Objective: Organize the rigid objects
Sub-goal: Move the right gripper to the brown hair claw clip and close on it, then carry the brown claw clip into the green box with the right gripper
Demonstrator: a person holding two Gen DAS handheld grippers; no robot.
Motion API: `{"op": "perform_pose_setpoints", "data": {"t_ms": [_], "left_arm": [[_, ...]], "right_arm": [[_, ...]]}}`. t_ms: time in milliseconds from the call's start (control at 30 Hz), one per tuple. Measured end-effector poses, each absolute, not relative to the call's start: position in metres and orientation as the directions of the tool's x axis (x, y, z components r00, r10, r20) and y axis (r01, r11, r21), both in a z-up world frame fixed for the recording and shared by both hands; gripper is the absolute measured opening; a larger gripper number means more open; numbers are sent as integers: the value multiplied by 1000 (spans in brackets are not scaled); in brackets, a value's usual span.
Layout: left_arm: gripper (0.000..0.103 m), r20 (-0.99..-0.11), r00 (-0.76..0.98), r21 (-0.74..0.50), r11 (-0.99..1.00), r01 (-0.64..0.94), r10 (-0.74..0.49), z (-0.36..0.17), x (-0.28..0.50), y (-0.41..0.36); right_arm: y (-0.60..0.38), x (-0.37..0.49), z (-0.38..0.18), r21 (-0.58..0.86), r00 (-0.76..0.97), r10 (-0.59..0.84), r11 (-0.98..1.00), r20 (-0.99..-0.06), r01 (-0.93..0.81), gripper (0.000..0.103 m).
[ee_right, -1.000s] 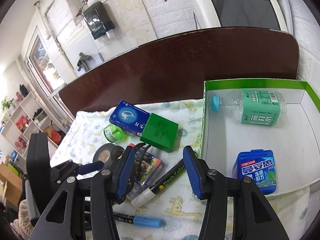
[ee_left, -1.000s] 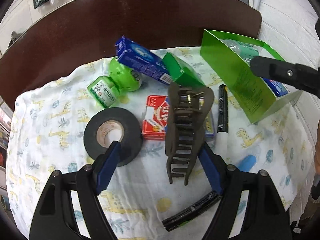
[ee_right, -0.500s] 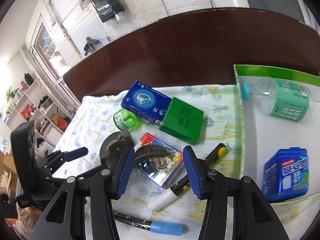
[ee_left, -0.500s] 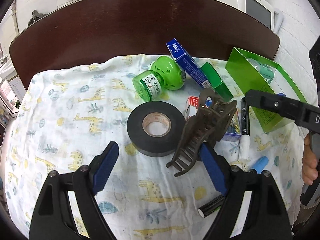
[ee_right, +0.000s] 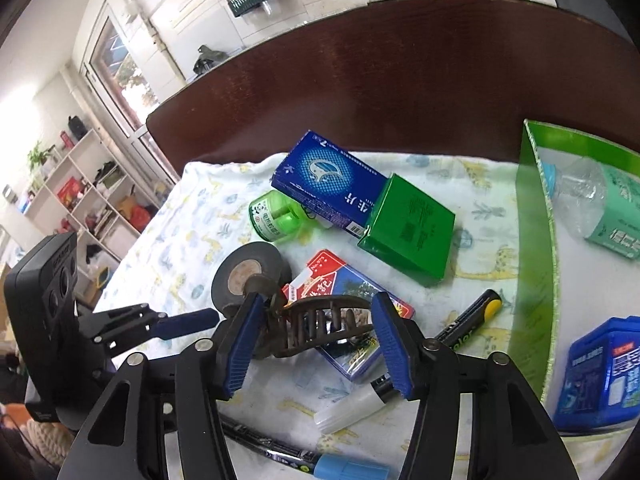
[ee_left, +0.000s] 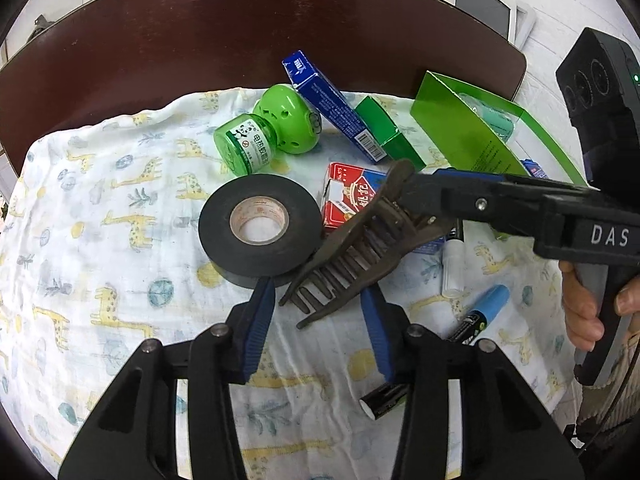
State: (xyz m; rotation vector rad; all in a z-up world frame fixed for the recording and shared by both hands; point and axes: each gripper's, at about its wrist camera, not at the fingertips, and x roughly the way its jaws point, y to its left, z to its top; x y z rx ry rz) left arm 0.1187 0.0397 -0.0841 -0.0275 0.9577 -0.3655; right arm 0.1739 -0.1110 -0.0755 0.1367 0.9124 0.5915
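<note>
A brown hair claw clip (ee_left: 352, 252) lies over a red and blue card pack (ee_left: 348, 200), beside a black tape roll (ee_left: 260, 228) on the giraffe-print cloth. My right gripper (ee_right: 316, 340) is open, with its blue pads on either side of the clip (ee_right: 316, 328). In the left wrist view its fingers (ee_left: 460, 192) reach in from the right onto the clip's hinge end. My left gripper (ee_left: 320, 320) is open and empty just in front of the clip's teeth. The green box (ee_right: 540, 248) at the right holds a bottle (ee_right: 600, 208) and a blue pack (ee_right: 604, 376).
A green mosquito-repellent bottle (ee_left: 264, 136), a blue carton (ee_left: 332, 112) and a green carton (ee_right: 408, 228) lie at the back of the cloth. Markers (ee_right: 404, 380) and a blue-capped pen (ee_right: 308, 456) lie near the front. A dark headboard (ee_left: 240, 40) rises behind.
My right gripper has moved down and left until its open pads bracket the claw clip. My left gripper has narrowed and drawn close to the clip's teeth.
</note>
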Motion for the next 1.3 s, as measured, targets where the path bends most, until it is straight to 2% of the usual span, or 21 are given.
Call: {"op": "perform_pose_setpoints", "data": {"t_ms": [133,400,600,667,700,733,867,1000,1300], "left_arm": [[44,-794,509,-197,933,300,-331,-85,120,38],[42,-788,507,-195,923,331,-348,-79,121,30],[40,-788,516,-175,925,337,-337,-77,124,25],[34,-780,519,-190,923,336,-350,-73,125,27],[29,-775,516,-204,918,339,-363,-72,126,28],[20,-772,504,-227,909,350,-387,-70,126,29],[20,-767,517,-209,910,359,-380,-64,124,23],[19,-760,526,-190,904,384,-383,-59,121,15],[19,-713,565,-152,878,453,-415,-29,114,-5]], "right_arm": [[-108,174,-84,412,420,588,798,-692,-440,65],[-96,163,-82,439,362,653,735,-666,-517,65],[-76,154,-86,385,354,633,733,-689,-561,65],[-78,156,-86,398,360,636,737,-682,-546,56],[-78,155,-85,383,376,624,747,-684,-543,47],[-78,155,-83,361,393,608,760,-690,-541,42],[-83,153,-78,352,414,603,767,-682,-537,30],[-85,148,-70,308,448,579,782,-681,-542,29],[-100,139,-48,301,500,588,786,-636,-540,29]]}}
